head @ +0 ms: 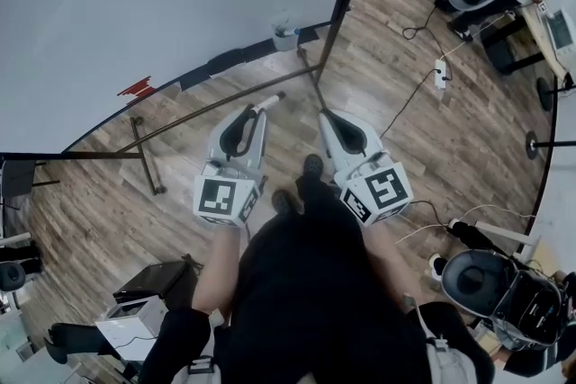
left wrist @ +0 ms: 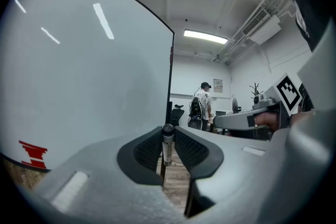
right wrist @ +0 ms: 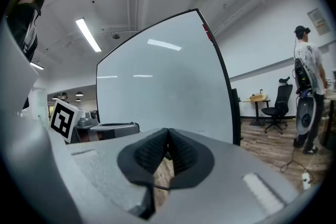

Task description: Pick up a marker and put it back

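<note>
A grey-barrelled marker with a dark cap (left wrist: 167,145) stands upright between the pads of my left gripper (left wrist: 167,139), which is shut on it. From the head view, the left gripper (head: 260,109) points at the foot of the large whiteboard (head: 162,4), with the marker (head: 267,104) sticking out of its tip. A small clear cup (head: 285,35) sits on the board's ledge further ahead. My right gripper (head: 327,116) hangs beside the left one near the board's right edge. Its jaws (right wrist: 167,138) are shut with nothing between them.
The whiteboard's stand legs (head: 144,153) spread over the wooden floor. A power strip and cable (head: 440,72) lie to the right. A person in a white shirt (right wrist: 305,78) stands by an office chair (right wrist: 275,102). A red mark (head: 137,88) shows low on the board.
</note>
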`<state>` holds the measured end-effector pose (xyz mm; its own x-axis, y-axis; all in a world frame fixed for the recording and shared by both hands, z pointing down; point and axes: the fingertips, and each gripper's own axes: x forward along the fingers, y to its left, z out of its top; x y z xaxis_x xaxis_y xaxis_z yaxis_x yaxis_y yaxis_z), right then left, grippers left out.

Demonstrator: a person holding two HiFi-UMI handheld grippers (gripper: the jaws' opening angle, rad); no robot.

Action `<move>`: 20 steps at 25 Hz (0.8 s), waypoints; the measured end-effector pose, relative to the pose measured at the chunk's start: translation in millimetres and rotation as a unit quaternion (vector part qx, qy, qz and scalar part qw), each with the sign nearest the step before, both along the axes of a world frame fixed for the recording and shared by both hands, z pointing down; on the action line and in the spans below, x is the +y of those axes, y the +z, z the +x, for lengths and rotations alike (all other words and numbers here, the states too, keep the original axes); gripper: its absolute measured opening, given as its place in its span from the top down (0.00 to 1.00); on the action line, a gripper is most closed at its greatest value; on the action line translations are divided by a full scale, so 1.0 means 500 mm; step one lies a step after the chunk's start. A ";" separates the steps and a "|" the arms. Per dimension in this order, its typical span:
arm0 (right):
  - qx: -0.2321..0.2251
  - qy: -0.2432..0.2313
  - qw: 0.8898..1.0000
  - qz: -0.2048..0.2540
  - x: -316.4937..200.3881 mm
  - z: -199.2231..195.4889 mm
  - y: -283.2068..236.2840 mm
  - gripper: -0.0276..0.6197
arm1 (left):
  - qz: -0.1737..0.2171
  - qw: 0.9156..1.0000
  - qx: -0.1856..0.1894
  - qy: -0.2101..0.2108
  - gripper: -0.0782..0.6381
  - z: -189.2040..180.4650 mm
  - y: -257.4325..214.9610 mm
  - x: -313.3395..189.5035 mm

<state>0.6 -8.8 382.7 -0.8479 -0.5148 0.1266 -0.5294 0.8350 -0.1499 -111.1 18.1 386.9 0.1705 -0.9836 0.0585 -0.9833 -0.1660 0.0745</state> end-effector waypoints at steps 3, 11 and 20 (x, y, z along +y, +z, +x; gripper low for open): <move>-0.004 -0.008 1.000 0.003 -0.054 -0.016 -0.011 0.95 | 0.000 1.000 -0.007 -0.003 0.78 -0.013 -0.010 -0.053; -0.018 -0.019 1.000 0.012 -0.194 -0.017 -0.031 0.95 | 0.009 0.999 -0.018 -0.031 0.78 -0.037 -0.035 -0.186; -0.019 -0.041 0.999 0.003 -0.261 -0.024 -0.010 0.95 | 0.004 0.998 -0.025 -0.053 0.78 -0.047 -0.019 -0.259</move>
<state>-11.2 -139.5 377.9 -0.8912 -0.4445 0.0909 -0.4536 0.8762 -0.1628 -134.7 -111.4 377.3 0.0626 -0.9964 0.0567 -0.9978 -0.0614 0.0234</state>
